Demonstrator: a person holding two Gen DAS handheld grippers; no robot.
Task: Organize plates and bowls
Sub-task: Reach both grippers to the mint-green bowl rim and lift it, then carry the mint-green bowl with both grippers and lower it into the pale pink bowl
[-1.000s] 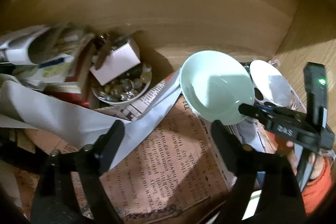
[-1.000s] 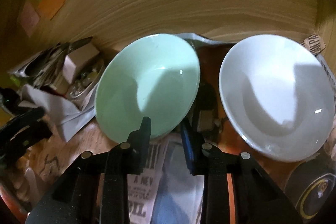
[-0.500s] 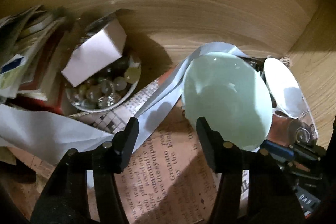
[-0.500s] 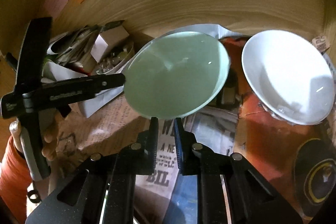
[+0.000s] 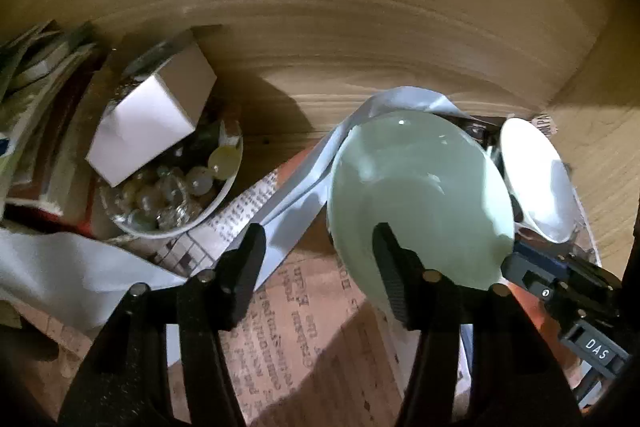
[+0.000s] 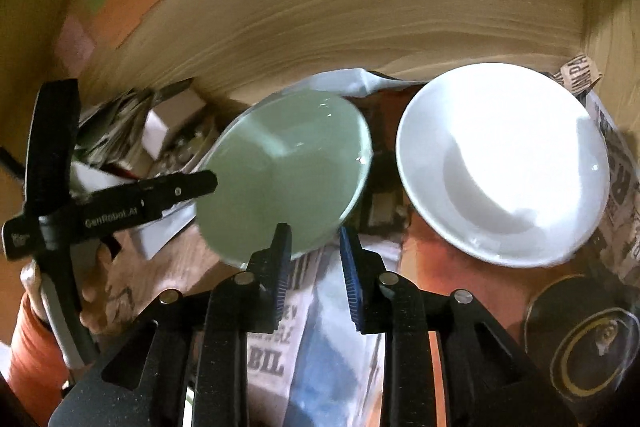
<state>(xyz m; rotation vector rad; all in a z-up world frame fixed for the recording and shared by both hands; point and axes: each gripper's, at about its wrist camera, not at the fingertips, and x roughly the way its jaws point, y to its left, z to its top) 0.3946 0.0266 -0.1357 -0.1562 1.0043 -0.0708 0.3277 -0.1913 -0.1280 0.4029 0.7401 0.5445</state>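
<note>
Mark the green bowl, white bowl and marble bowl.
green bowl (image 6: 284, 179): right wrist view, inner wall.
white bowl (image 6: 500, 167): right wrist view, inner well.
marble bowl (image 5: 224, 193): left wrist view, right rim.

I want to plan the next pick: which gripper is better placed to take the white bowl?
Probably the right gripper: the white bowl lies unobstructed just to its right. From the left gripper, the green bowl stands in the way.

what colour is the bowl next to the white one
Pale mint green bowl; clearest in the right wrist view.
</note>
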